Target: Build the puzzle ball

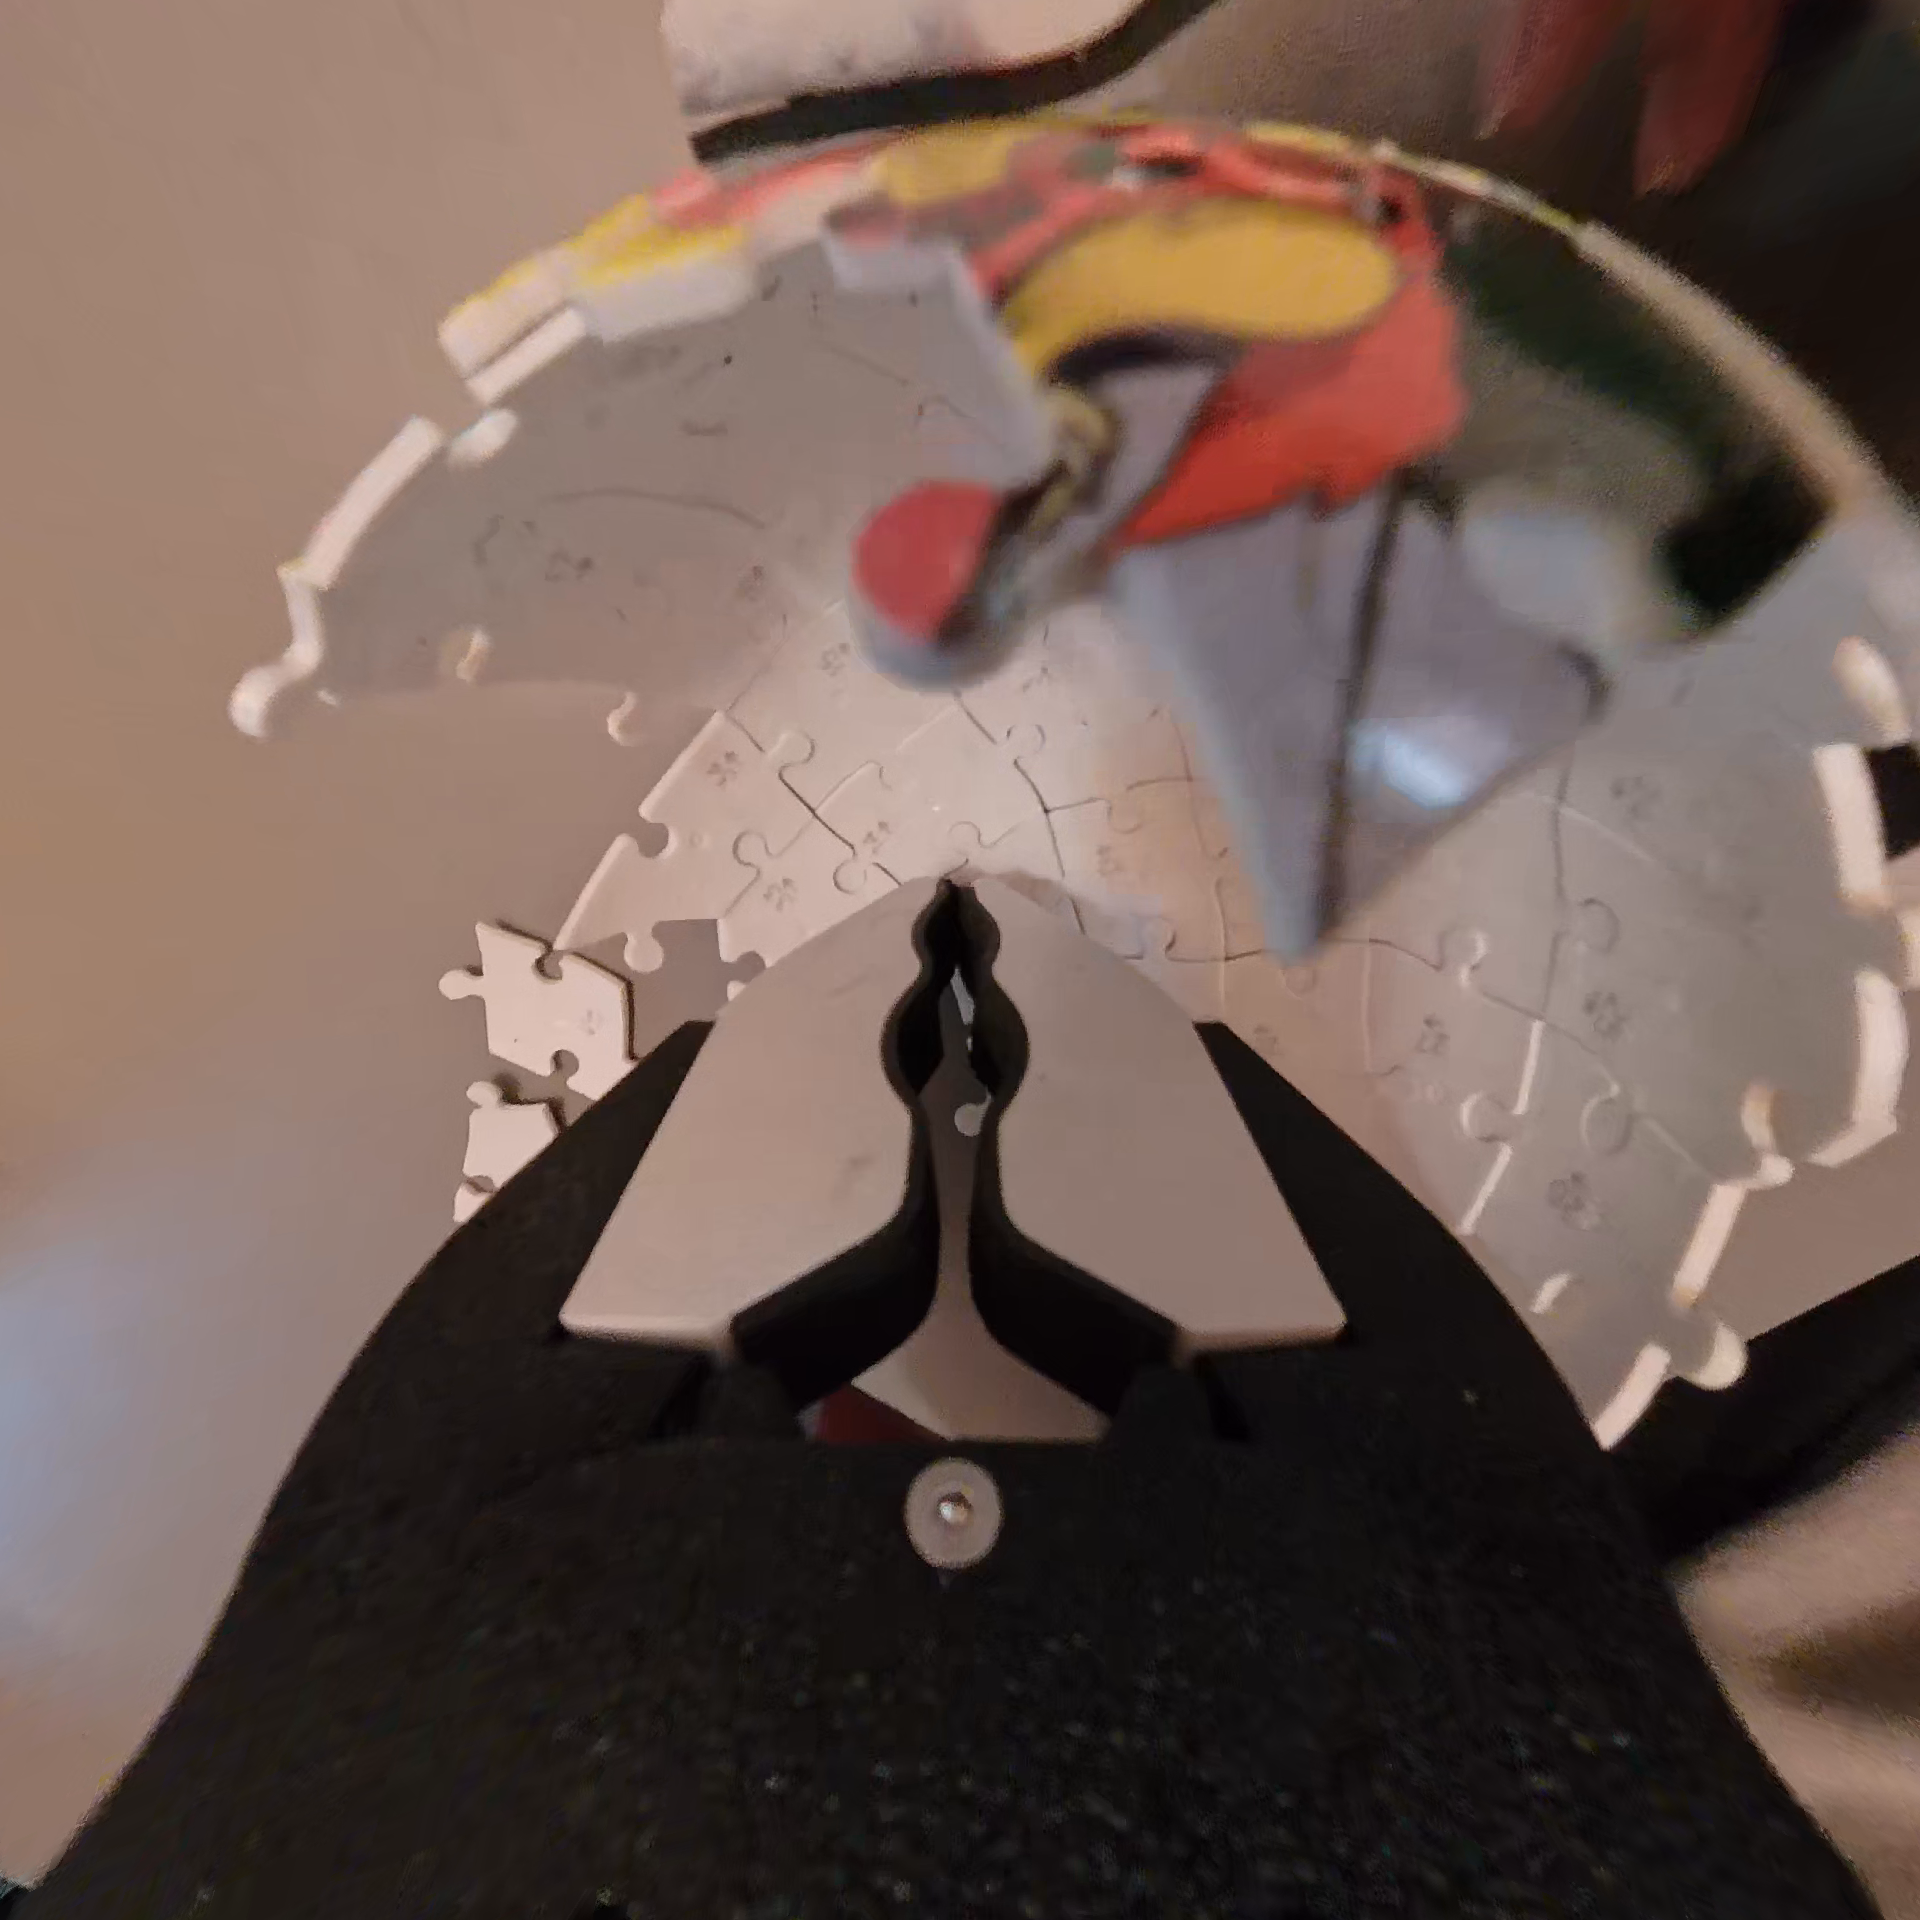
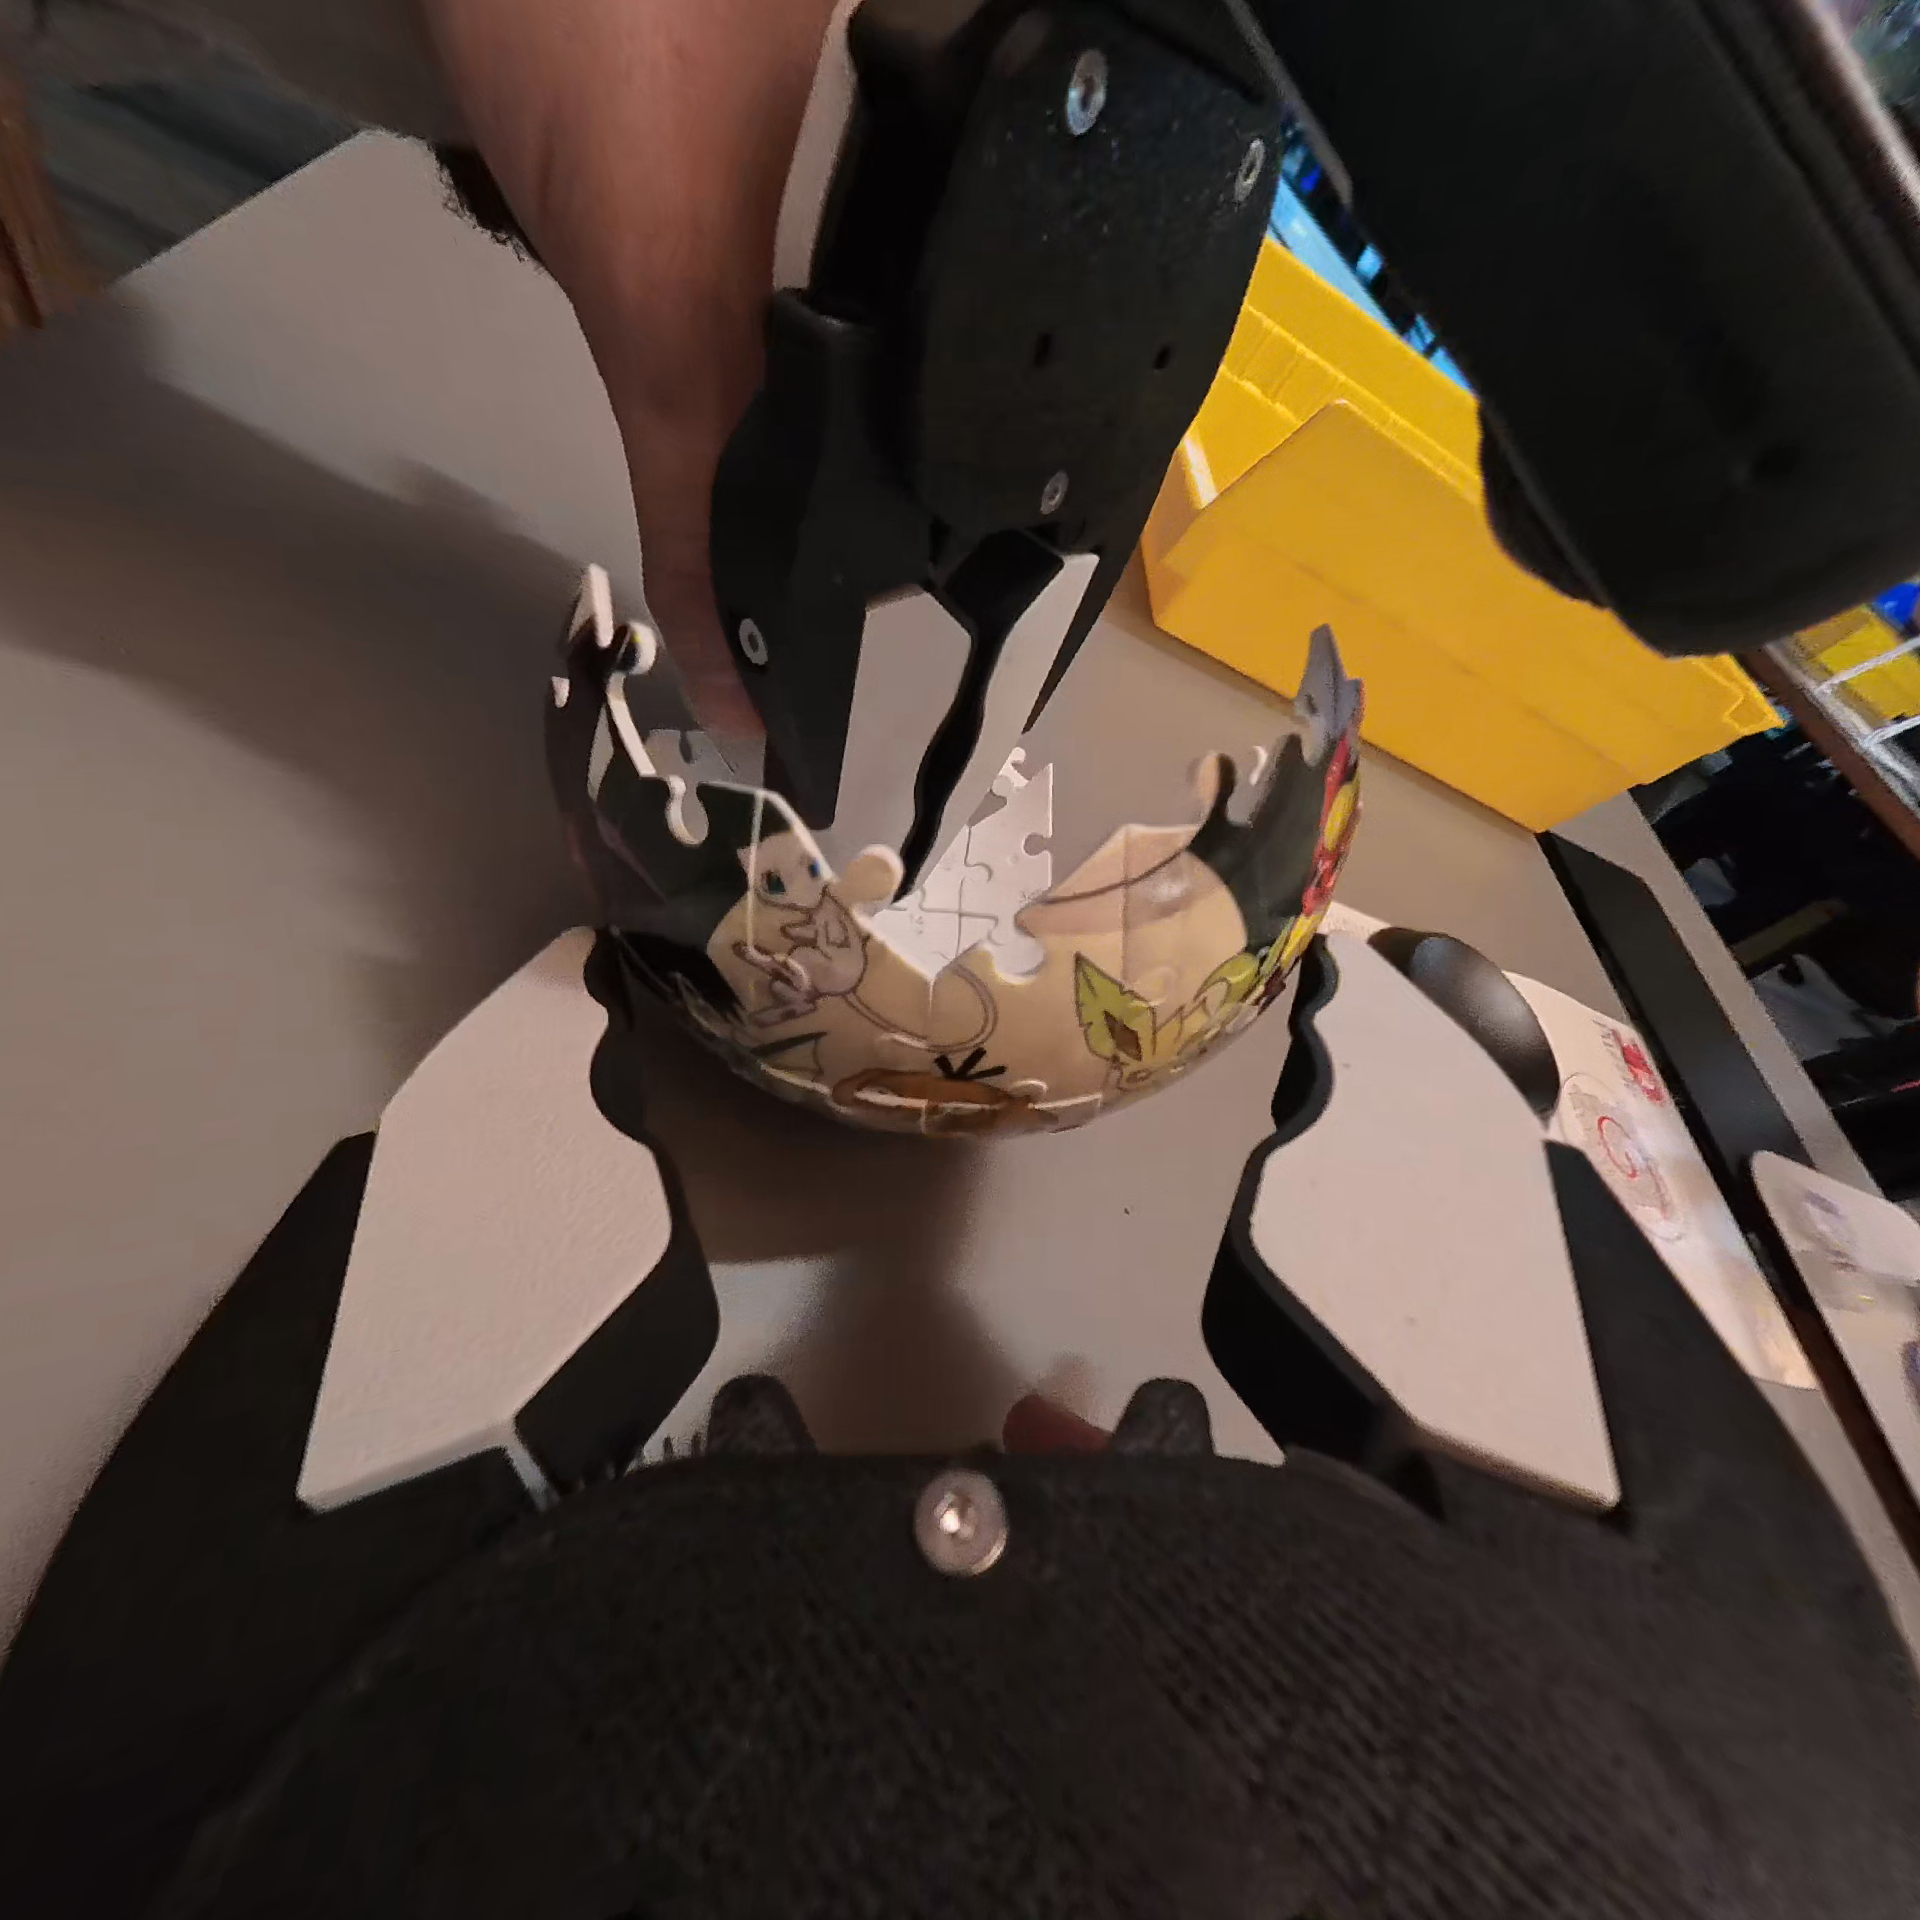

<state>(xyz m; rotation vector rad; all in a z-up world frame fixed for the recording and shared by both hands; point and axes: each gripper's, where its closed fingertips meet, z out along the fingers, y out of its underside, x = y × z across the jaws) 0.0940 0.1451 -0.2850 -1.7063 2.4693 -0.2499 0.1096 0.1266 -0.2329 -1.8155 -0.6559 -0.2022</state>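
The half-built puzzle ball (image 2: 966, 1029) is an open bowl on the pale table, with printed cartoon pictures outside, white inside and a jagged rim. My right gripper (image 2: 956, 961) is open wide, one fingertip at each side of the bowl. I cannot tell whether they touch it. My left gripper (image 2: 883, 842) comes down from above into a notch in the near rim. In the left wrist view it (image 1: 951, 894) is shut, its tips against the white inner wall (image 1: 935, 790). A thin white sliver shows between the fingers. A blurred red and grey shape (image 1: 1039, 561) hangs over the bowl.
Yellow bins (image 2: 1403, 582) stand behind the bowl to the right. A person's hand (image 2: 644, 364) holds the left gripper. A black round object (image 2: 1475, 997) and a printed sheet (image 2: 1642, 1174) lie near the table's right edge. Bare table (image 2: 260, 727) lies left. One gripper's finger ends stand about 6 cm off the other's. Left tips and right tips are each some 20 cm from the black round object (image 2: 1475, 997).
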